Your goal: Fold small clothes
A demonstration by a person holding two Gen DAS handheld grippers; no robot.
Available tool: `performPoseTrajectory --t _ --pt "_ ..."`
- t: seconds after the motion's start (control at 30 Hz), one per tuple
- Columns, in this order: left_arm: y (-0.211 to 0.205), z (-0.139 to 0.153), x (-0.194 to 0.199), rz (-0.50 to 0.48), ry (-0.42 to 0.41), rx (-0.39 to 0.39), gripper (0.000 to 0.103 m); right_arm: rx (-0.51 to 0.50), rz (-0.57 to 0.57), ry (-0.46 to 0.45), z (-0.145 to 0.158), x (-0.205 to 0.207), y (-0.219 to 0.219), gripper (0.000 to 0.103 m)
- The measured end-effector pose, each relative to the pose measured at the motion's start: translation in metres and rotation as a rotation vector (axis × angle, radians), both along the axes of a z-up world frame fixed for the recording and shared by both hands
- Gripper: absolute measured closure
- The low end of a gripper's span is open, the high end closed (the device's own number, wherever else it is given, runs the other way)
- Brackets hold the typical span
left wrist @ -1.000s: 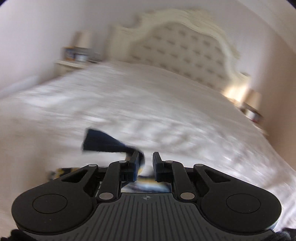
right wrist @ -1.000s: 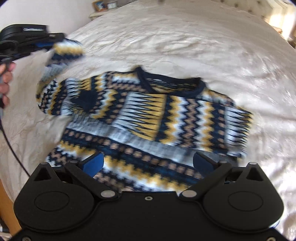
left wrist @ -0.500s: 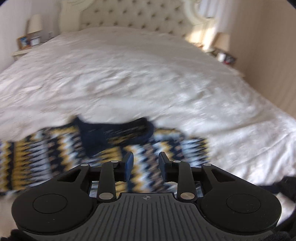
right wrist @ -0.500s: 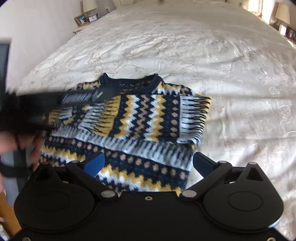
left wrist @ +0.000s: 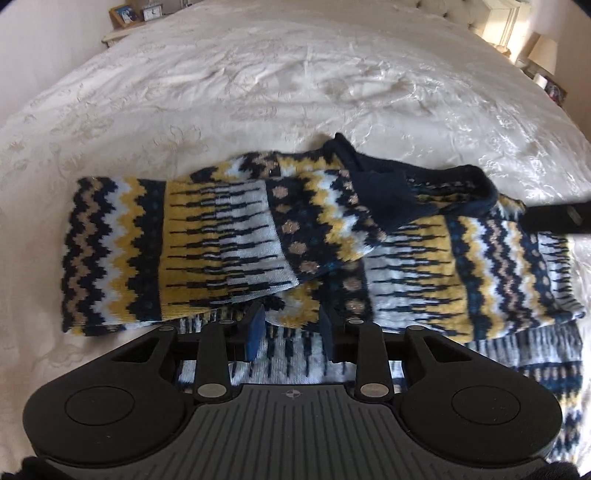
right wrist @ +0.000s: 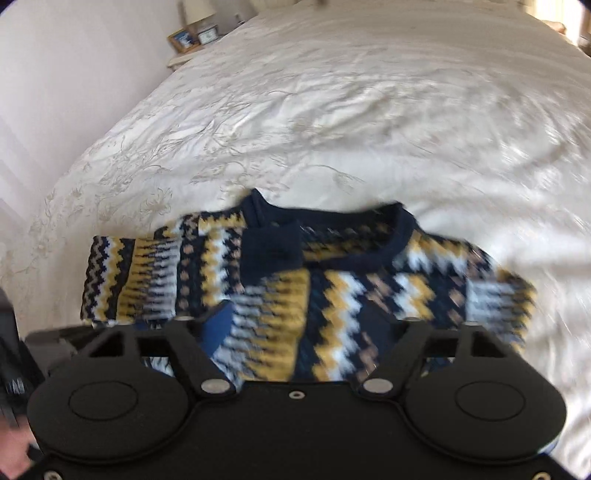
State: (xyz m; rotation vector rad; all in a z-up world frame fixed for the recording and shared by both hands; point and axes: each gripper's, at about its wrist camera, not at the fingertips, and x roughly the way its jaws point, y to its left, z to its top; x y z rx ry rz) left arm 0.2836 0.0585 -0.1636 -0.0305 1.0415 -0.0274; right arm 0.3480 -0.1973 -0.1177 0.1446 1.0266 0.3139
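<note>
A small knitted sweater in navy, yellow, white and tan zigzags lies flat on the white bedspread. Its left sleeve is folded across the chest, the navy cuff resting at the neckline. My left gripper is open and empty just above the sweater's lower part. In the right wrist view the sweater fills the middle. My right gripper is wide open and empty over the sweater's body. The right sleeve is folded in at the right edge.
A bedside table with a clock and a picture frame stands at the far left. A lamp stands at the far right by the headboard. A dark part of the other gripper shows at the right edge.
My left gripper let go of the sleeve cuff, which now lies on the chest, and pulled back open over the sweater. My right gripper moved closer over the sweater.
</note>
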Motion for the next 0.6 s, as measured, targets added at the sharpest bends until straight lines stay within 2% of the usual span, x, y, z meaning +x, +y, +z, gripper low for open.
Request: performPoseTrajectory --t 0.13,0.23,0.5,0.57,0.6 --pt "0.008 -0.020 0.004 0.036 0.050 -0.039 0.069 -0.013 0.027 0.018 -0.014 0.035 0.019 0.031" --pt "0.016 -0.030 0.003 0.057 0.042 -0.085 0.068 -0.025 0.052 0.032 -0.026 0.061 0.030 0.031" --pt "0.021 -0.031 -0.004 0.061 0.015 -0.118 0.067 -0.049 0.109 0.157 -0.076 0.108 0.045 0.031" --pt "0.022 -0.032 -0.004 0.067 0.015 -0.121 0.067 -0.015 0.114 0.191 -0.084 0.112 0.045 0.041" --pt "0.022 -0.032 -0.004 0.073 0.015 -0.122 0.067 0.019 0.110 0.203 -0.086 0.113 0.045 0.059"
